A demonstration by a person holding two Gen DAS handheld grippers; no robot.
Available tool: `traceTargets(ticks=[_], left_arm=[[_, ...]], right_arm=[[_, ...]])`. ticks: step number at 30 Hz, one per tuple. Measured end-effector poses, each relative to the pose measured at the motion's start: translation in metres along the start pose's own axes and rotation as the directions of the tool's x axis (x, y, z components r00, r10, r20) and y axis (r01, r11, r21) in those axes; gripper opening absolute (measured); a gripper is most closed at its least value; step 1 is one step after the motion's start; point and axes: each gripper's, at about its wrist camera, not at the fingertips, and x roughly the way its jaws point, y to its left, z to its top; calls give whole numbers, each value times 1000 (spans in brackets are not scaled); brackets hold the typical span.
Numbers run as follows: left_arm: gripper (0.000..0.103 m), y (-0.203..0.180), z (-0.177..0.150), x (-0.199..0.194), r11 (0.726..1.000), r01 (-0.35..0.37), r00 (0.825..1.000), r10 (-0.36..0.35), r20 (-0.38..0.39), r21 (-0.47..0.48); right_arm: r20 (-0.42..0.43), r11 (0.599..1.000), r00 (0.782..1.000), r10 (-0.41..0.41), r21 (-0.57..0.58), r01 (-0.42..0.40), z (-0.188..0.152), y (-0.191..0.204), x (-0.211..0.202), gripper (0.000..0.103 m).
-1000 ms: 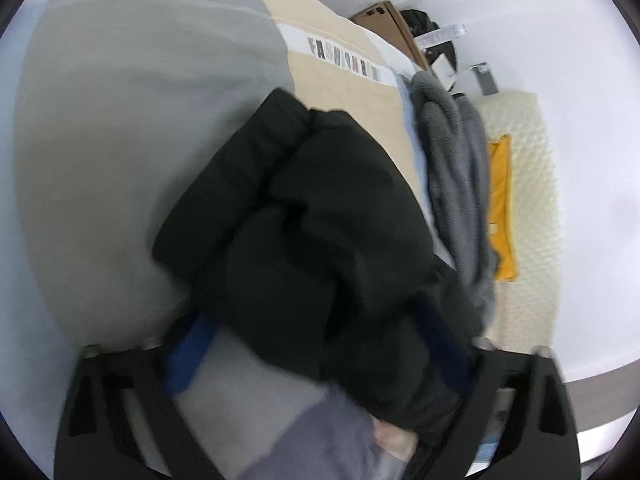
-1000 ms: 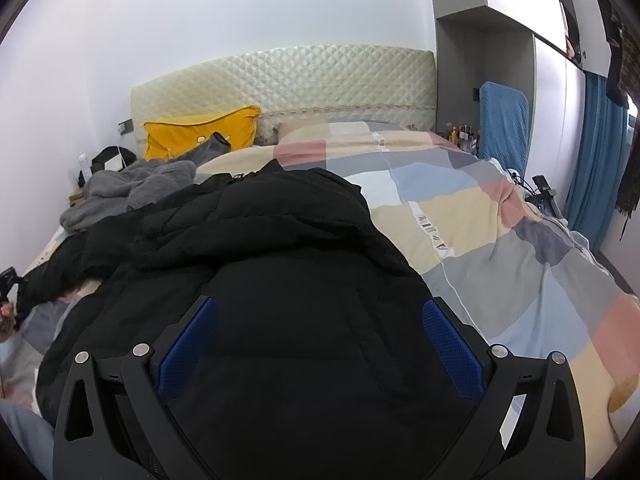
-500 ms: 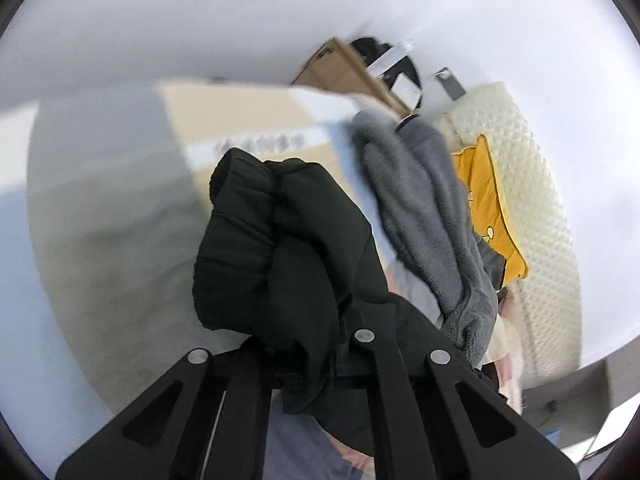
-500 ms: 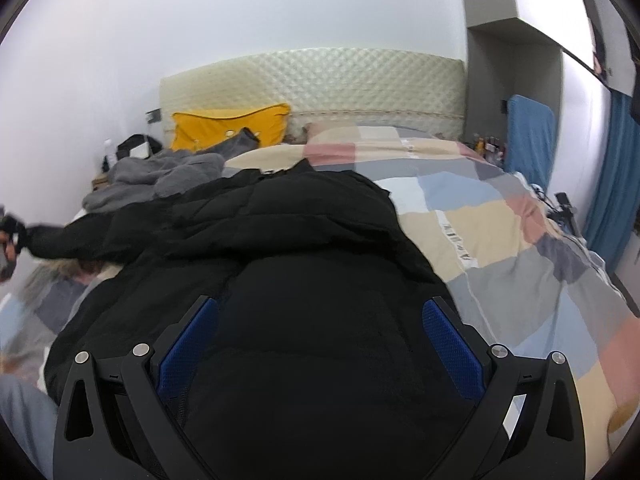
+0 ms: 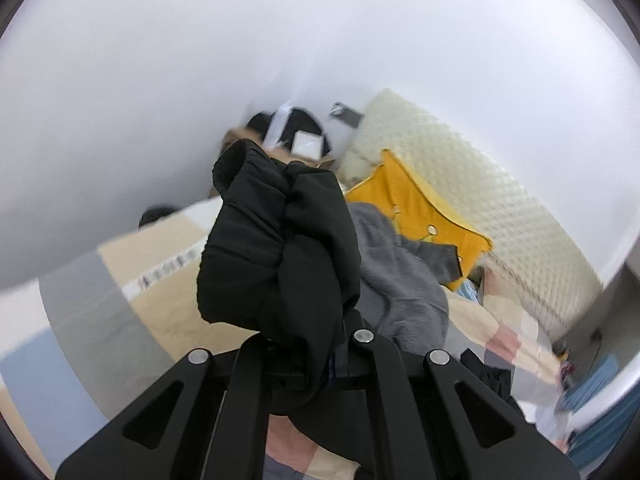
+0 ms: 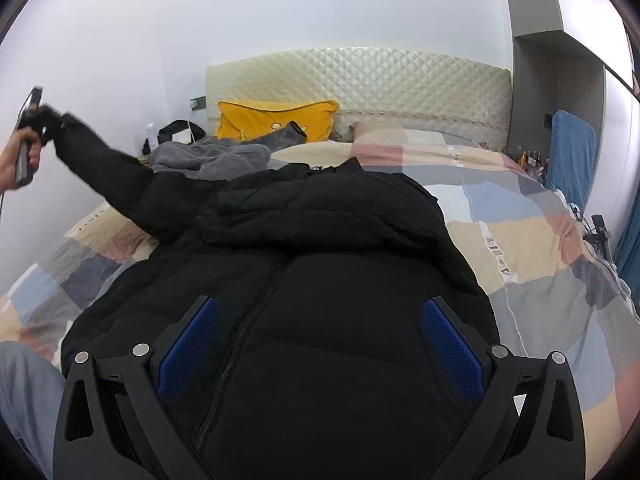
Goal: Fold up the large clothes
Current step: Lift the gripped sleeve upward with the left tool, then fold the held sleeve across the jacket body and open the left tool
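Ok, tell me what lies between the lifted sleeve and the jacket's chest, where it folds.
Nothing visible. The left tool grips the sleeve; the jacket front lies bare under the open right tool. The grey garment sits behind.

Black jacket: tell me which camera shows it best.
The right wrist view: the black jacket lies spread on the bed, body, hood and zip visible, one sleeve lifted by the left gripper. The left wrist view shows only the bunched cuff in its shut jaws.

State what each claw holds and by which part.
Left claw: the black jacket, gripped near its sleeve cuff. Right claw: open above the jacket, holding nothing.
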Motion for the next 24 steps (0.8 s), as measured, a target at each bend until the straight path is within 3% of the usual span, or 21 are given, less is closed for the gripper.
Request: traceTargets(ticks=[9,19,24], left_arm=[[5,-83,1,-32,993,13,998,-20,53,121],[5,-168,-20,-57,971,60,995,-76,63,231],[5,-211,-38,-63,973,98,993,-111,49,209]], right_arm=[[53,999,998,-17,42,15,3,-30,-18,103],[83,990,996,33,132,-44,5,-61,-26,103],[88,990,995,53,128,-64,2,-63,-30,103]])
